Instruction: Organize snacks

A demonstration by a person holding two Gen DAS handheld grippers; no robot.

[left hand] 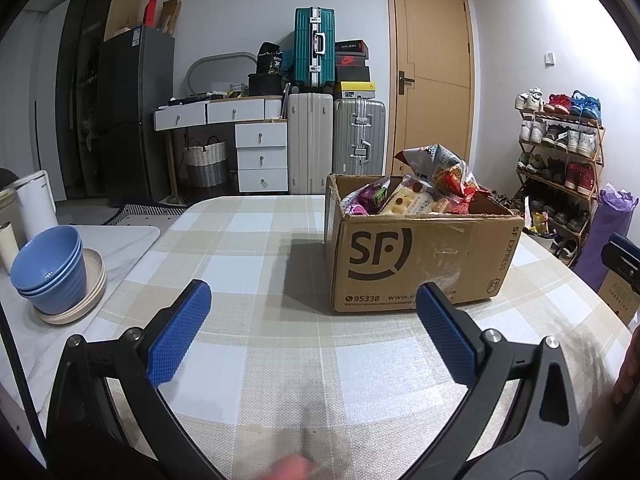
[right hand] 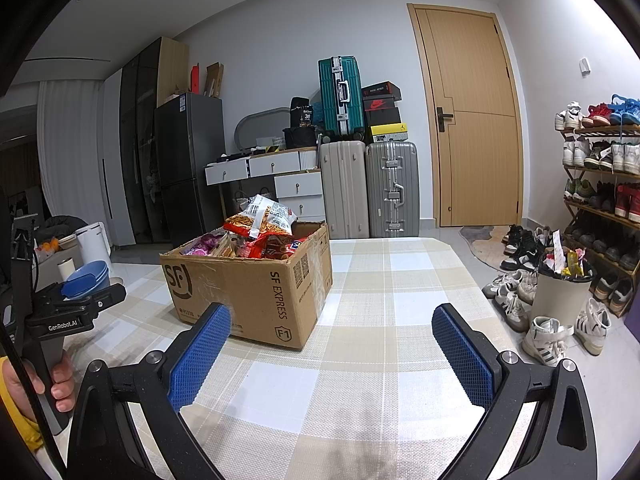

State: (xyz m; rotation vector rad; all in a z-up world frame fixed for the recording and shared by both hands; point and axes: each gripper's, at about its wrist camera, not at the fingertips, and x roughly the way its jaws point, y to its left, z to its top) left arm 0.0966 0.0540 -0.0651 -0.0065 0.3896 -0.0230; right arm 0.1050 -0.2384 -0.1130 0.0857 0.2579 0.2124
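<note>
We held our left tongs [left hand: 314,298] spread wide above the surface [left hand: 248,248], nothing between the blue textured pads [left hand: 180,334]. Our right tongs [right hand: 332,320] were spread just as wide and also empty, hovering over the same checked beige and white cloth. Just ahead of the left tongs, slightly to the right, sat an open cardboard box [left hand: 416,264] printed with "SF EXPRESS", resting on the surface. From the right wrist view the same box [right hand: 256,288] lay ahead and to the left of the tongs. Snack packets [left hand: 424,192] filled the box to the brim, with a red and white bag [right hand: 262,218] rising above its rim. At the left edge of the surface stood a stack of blue bowls [left hand: 50,268] on a cream plate [left hand: 94,292]. Beyond the surface stood suitcases [left hand: 336,148] against the wall, a wooden door [left hand: 432,76], and a shoe rack [left hand: 560,152] to the right.
</note>
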